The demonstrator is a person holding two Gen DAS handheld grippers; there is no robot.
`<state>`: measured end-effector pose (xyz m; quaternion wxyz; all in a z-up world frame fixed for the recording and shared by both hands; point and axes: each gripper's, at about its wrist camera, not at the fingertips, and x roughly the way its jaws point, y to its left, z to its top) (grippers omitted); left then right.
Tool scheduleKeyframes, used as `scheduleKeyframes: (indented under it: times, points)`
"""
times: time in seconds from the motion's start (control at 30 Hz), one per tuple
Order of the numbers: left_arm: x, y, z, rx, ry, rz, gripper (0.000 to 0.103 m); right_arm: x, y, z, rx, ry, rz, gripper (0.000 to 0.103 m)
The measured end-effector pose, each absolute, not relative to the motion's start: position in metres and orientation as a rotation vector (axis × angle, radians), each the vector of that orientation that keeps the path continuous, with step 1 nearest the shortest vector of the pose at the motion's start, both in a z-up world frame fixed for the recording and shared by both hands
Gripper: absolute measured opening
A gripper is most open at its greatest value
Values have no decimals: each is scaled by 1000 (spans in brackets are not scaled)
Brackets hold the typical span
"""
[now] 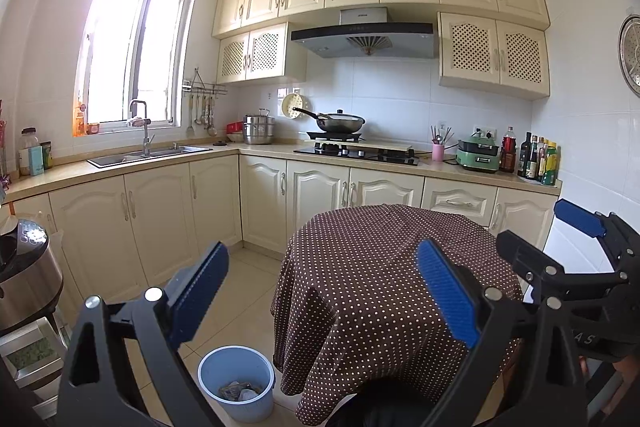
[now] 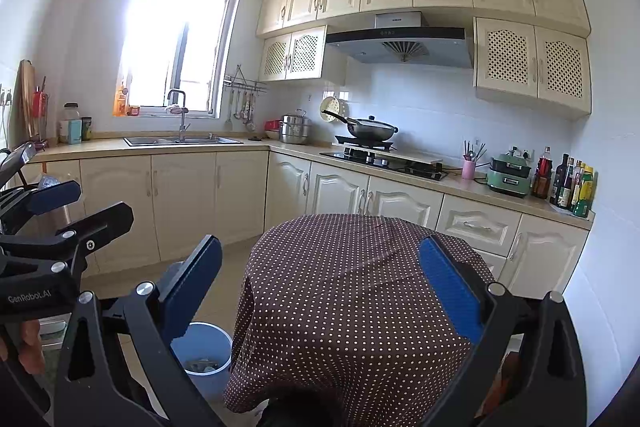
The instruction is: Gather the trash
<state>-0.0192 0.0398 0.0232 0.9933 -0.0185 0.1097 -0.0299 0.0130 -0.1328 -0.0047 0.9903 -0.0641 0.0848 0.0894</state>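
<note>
A light blue trash bin (image 1: 237,383) stands on the floor left of a round table with a brown polka-dot cloth (image 1: 380,275). Crumpled trash (image 1: 239,391) lies in the bin. The bin also shows in the right wrist view (image 2: 204,355), partly behind a finger. My left gripper (image 1: 322,263) is open and empty, held above the bin and the table's near side. My right gripper (image 2: 320,259) is open and empty over the table (image 2: 352,287). The right gripper shows in the left wrist view (image 1: 552,227), and the left one in the right wrist view (image 2: 92,203).
Cream cabinets and a counter (image 1: 440,169) run along the back and left walls. A sink (image 1: 148,155), a stove with a wok (image 1: 340,123), a green appliance (image 1: 478,155) and bottles (image 1: 536,159) stand on it. A rice cooker (image 1: 24,267) stands at the far left.
</note>
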Motion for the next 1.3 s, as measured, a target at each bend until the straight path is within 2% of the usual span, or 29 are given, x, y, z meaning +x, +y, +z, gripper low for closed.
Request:
scheduleKeyframes:
  times: [1.3]
  points:
    - [-19,41,24,-31,223,-60,93,15,-125,-5,-123,176,192,96]
